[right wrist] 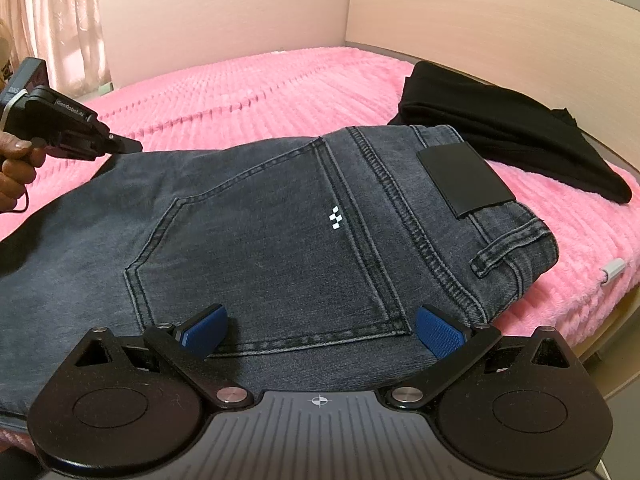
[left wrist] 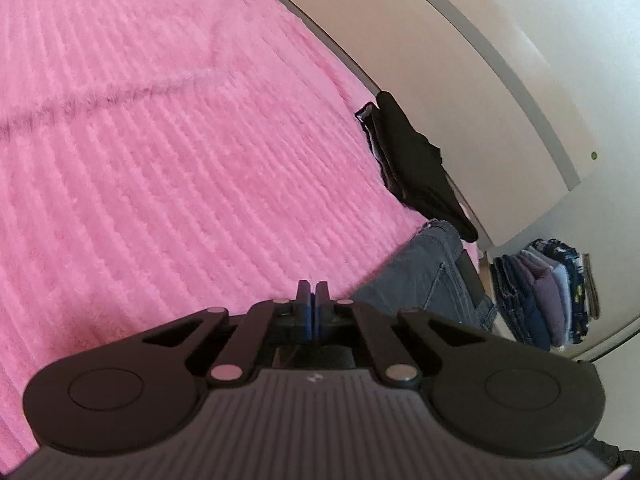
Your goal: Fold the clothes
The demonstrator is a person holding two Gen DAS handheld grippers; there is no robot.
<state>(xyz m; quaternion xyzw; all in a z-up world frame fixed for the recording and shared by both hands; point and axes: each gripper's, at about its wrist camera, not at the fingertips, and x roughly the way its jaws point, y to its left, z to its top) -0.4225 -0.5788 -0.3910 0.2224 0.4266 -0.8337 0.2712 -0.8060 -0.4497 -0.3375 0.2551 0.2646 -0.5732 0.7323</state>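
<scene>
My right gripper (right wrist: 320, 332) hangs with fingers wide apart over the near edge of the folded jeans (right wrist: 256, 224). My left gripper (left wrist: 312, 296), fingers pressed together on nothing, sits at their far left, above the pink blanket (left wrist: 160, 160).

Pink ribbed bedspread (right wrist: 280, 80) on a bed, pale headboard (right wrist: 500, 12), plain wall (right wrist: 220, 8), perhaps curtains (right wrist: 56, 20).

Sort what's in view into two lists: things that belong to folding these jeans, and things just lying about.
Part of the job:
- grey jeans, folded flat on the bed
- right gripper, jaws open over the jeans
- left gripper, jaws shut, at the jeans' far edge

Lying about:
- black garment beside the jeans
- pink bedspread
- stack of folded clothes off the bed
</scene>
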